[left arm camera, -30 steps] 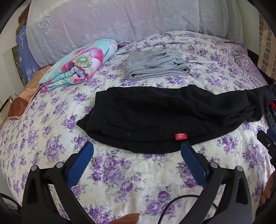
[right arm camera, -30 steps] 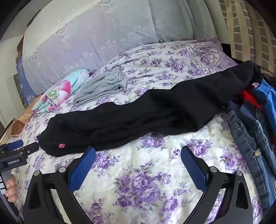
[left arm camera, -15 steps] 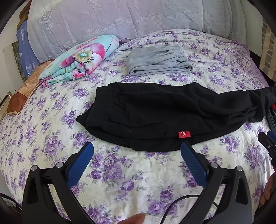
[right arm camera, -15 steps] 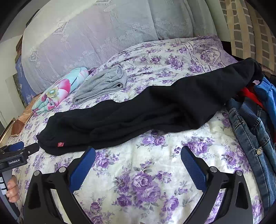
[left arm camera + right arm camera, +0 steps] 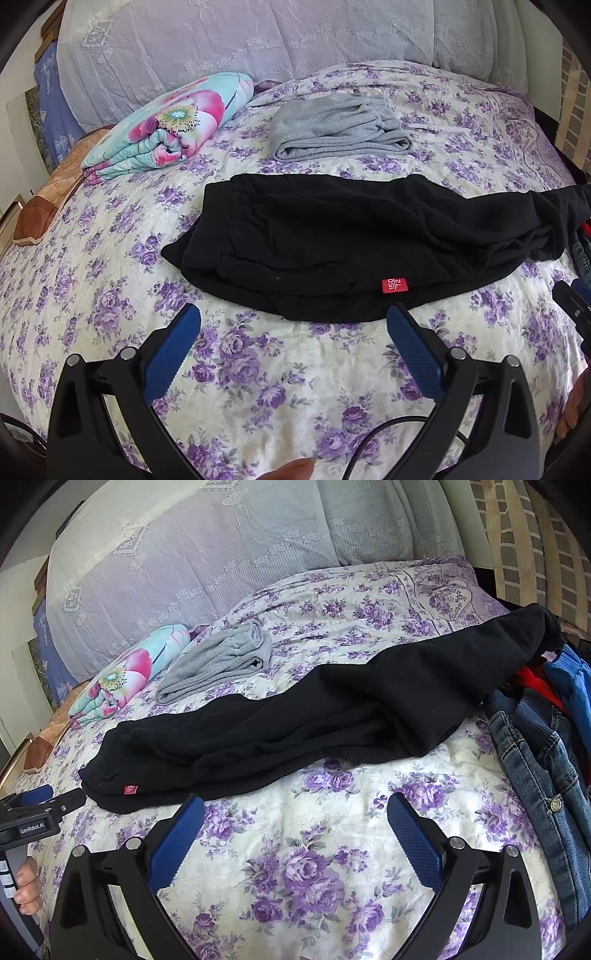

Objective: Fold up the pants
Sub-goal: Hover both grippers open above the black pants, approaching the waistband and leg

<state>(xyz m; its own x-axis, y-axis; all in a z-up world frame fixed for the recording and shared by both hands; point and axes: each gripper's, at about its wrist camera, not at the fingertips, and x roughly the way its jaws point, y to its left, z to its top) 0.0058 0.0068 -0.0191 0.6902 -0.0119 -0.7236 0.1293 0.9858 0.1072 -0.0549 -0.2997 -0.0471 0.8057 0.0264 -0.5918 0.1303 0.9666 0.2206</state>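
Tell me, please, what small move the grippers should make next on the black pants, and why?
Probably ease the left gripper forward to pinch the waist end of the black pants: both grippers are open and empty, and the pants lie full length, not yet folded across.

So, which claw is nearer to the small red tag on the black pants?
Left. The left claw hovers open just in front of the red tag at the waist end of the black pants. The right claw is open farther along, before the legs.

Matt black soft knit pants [image 5: 332,240], grey jersey cloth [image 5: 340,129], ribbed blue rubbery pads [image 5: 171,350] w/ matt plastic arms.
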